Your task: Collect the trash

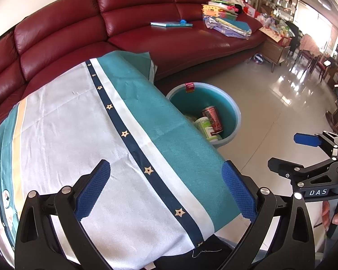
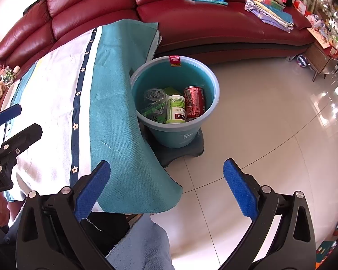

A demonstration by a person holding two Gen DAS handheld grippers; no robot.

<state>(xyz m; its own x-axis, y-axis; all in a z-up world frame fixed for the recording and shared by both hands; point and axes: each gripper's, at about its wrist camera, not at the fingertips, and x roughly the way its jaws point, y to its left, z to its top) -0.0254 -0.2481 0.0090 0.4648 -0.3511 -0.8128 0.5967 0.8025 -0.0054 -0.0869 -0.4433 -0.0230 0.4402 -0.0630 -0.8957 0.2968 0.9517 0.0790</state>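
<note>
The left claw point(image 1: 165, 187) is spread wide and empty, hovering over the cloth-covered tabletop point(image 1: 78, 123). The right claw point(image 2: 166, 187) is spread just as wide, holding nothing, over the cloth's point(image 2: 115, 103) edge and the floor point(image 2: 270, 117). Just beside the tabletop stands a teal bucket point(image 2: 211, 83) on a dark base point(image 2: 191, 148). Inside, a red can point(image 2: 194, 100) and a white bottle point(image 2: 176, 109) stand nearly upright, side by side, long axes leaning slightly; the bottle's label reads upside down. Green wrappers point(image 2: 154, 112) lie beside them.

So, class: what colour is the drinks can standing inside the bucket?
The can is red with white lettering, clearest in the right wrist view.
</note>
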